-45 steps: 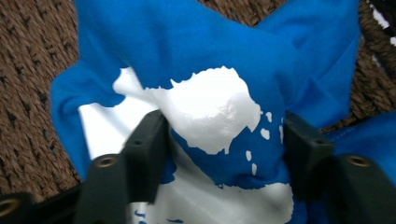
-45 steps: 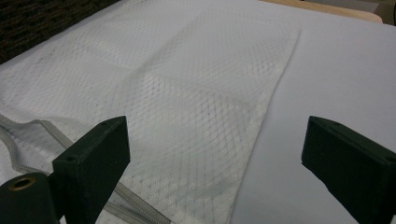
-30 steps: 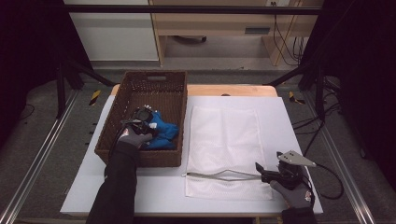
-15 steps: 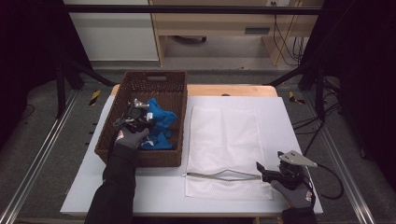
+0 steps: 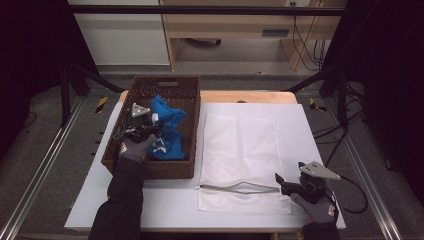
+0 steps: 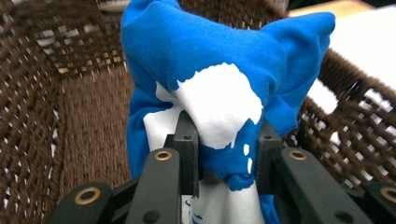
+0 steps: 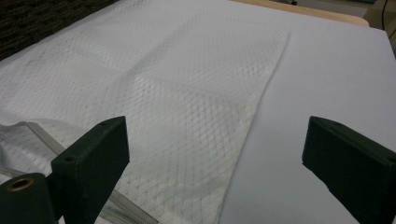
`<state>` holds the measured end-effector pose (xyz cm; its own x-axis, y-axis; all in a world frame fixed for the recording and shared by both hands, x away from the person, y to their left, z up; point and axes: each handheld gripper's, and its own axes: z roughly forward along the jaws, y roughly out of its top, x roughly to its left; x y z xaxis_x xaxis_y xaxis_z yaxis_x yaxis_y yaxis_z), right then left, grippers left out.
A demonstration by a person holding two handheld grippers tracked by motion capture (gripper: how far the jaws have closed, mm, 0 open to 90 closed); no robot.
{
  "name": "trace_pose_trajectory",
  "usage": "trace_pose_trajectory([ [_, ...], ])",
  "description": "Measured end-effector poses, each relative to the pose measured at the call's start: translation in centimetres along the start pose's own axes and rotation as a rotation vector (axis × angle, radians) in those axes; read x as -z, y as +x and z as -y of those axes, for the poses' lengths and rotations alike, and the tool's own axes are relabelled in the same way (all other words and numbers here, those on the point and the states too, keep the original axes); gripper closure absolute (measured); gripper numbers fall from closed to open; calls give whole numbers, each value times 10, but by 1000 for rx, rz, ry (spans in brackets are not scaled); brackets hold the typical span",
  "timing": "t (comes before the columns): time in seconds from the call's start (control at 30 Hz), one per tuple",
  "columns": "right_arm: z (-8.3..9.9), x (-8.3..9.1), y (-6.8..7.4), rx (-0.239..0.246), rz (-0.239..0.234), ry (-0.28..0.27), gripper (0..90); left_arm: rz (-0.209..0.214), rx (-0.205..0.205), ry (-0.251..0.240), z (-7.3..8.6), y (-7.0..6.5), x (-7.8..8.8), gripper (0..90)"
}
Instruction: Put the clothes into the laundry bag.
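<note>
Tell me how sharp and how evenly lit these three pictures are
High view: soft and grainy, the white table bright, the room around it nearly black. Left gripper view: blue cloth fairly crisp, the wicker basket slightly smeared at the left edge. Right gripper view: evenly lit, mesh bag weave clear, no glare.

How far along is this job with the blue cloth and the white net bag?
Early. Done: the white mesh zip bag lies flat on the table. In hand: the left gripper pinches the blue-and-white cloth over the brown wicker basket. Likely left: bagging it; the right gripper waits open.
</note>
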<state>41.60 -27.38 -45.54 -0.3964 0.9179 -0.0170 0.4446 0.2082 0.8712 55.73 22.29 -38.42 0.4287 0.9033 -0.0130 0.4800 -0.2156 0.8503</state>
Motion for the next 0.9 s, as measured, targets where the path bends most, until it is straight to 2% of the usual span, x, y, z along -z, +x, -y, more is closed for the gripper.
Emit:
trace_pose_trajectory([
  [0.03, 0, 0, 0, -2, 3, -5, 78, -10, 1, -37, 1, 0, 4, 697],
  [0.07, 0, 0, 0, -2, 3, -5, 78, -10, 1, -37, 1, 0, 4, 697],
  [0.2, 0, 0, 0, 1, 3, -4, 77, -14, -6, -90, 1, -1, 9, 698],
  [0.3, 0, 1, 0, 5, 5, -8, 77, -5, 26, -122, 0, 2, 14, 701],
  [0.4, 0, 1, 0, 5, 5, -6, 77, 16, 76, -158, -1, 7, 19, 704],
  [0.53, 0, 1, 0, 4, 6, -7, 77, 34, 99, -194, -6, 8, 25, 707],
  [0.73, -1, 2, -1, 5, 9, -9, 77, 43, 94, -247, -14, 6, 42, 709],
  [0.77, -1, 2, -1, 3, 8, -10, 77, 41, 79, -263, -19, 4, 50, 709],
  [0.8, -1, 2, -1, 3, 8, -10, 77, 41, 79, -263, -19, 4, 50, 709],
  [0.9, -1, 3, -1, 4, 10, -14, 76, 46, 54, -288, -25, -2, 65, 709],
])
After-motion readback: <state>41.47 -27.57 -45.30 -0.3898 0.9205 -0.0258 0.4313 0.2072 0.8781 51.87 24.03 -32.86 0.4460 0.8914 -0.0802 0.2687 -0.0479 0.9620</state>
